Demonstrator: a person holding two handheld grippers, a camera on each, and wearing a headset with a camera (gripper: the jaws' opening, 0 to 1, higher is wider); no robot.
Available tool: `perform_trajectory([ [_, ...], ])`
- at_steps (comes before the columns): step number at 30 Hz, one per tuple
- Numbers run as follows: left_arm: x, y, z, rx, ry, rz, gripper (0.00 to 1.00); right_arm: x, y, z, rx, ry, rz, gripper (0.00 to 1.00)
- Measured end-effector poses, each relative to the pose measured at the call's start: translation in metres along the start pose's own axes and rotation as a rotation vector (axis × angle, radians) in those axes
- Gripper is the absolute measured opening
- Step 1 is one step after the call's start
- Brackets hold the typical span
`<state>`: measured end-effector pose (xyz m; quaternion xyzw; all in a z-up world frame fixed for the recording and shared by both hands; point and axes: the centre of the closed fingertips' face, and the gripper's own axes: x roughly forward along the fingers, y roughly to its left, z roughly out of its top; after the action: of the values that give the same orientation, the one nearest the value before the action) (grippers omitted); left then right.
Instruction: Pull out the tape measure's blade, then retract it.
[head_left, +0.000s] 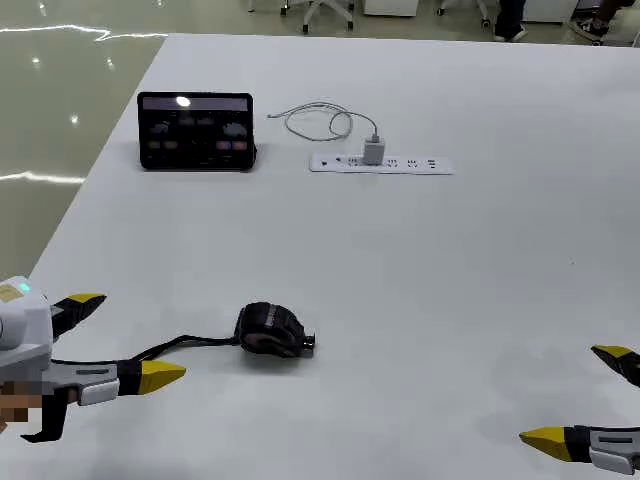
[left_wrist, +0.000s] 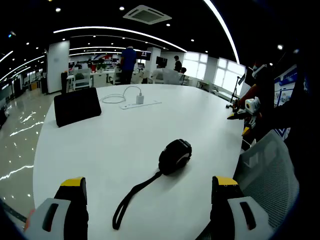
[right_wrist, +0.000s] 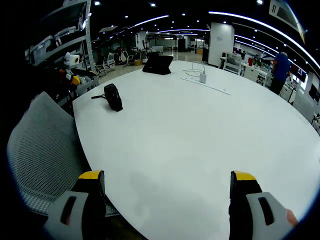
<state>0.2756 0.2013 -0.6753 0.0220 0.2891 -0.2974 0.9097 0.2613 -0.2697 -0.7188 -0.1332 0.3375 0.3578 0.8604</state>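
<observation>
Sitting just ahead of the spread left gripper (head_left: 140, 336), tape measure (head_left: 272, 330); right gripper (head_left: 560, 393) spread, well apart; tablet (head_left: 196, 131), power strip (head_left: 380, 164) beyond.

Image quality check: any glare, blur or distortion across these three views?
Head view: sharp, even light; lamp glare on the glossy floor and the black tablet screen; faint shadow under the black tape measure. Left gripper view: fisheye bows the edge of the white table; tape measure crisp. Right gripper view: same bowing, tape measure small.
</observation>
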Motion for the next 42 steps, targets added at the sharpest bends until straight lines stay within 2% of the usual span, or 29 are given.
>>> perform_trajectory([
  [16, 0.001, -0.008, -0.001, 0.010, 0.002, -0.019, 1.00, -0.006, 0.000, -0.005, 0.010, -0.006, -0.015, 1.00],
  [18, 0.002, -0.012, -0.003, 0.000, 0.010, -0.038, 1.00, -0.006, -0.001, -0.005, 0.004, -0.007, -0.021, 1.00],
  [21, 0.006, -0.016, -0.006, 0.037, 0.024, -0.065, 1.00, -0.006, -0.002, -0.003, 0.004, -0.010, -0.022, 1.00],
  [25, 0.013, -0.018, -0.009, 0.052, 0.069, -0.097, 1.00, -0.004, -0.001, 0.006, -0.009, -0.025, -0.022, 1.00],
  [27, 0.018, -0.018, -0.006, 0.087, 0.087, -0.110, 1.00, -0.001, 0.002, 0.018, -0.030, -0.056, -0.003, 1.00],
  [29, 0.023, -0.018, 0.003, 0.107, 0.086, -0.122, 1.00, 0.003, 0.005, 0.023, -0.019, -0.047, 0.023, 1.00],
  [31, 0.027, -0.018, 0.009, 0.131, 0.088, -0.140, 1.00, 0.006, 0.006, 0.029, -0.038, -0.059, 0.037, 1.00],
  [35, 0.038, -0.020, 0.020, 0.227, 0.112, -0.190, 1.00, 0.017, 0.009, 0.036, -0.052, -0.053, 0.077, 1.00],
  [36, 0.041, -0.021, 0.022, 0.243, 0.125, -0.197, 1.00, 0.019, 0.010, 0.037, -0.059, -0.048, 0.080, 1.00],
  [38, 0.045, -0.023, 0.020, 0.267, 0.180, -0.230, 0.99, 0.024, 0.014, 0.040, -0.072, -0.042, 0.106, 1.00],
  [41, 0.052, -0.030, 0.021, 0.347, 0.211, -0.281, 1.00, 0.030, 0.017, 0.046, -0.088, -0.050, 0.119, 1.00],
  [42, 0.053, -0.034, 0.017, 0.360, 0.247, -0.309, 1.00, 0.032, 0.019, 0.049, -0.094, -0.053, 0.127, 1.00],
])
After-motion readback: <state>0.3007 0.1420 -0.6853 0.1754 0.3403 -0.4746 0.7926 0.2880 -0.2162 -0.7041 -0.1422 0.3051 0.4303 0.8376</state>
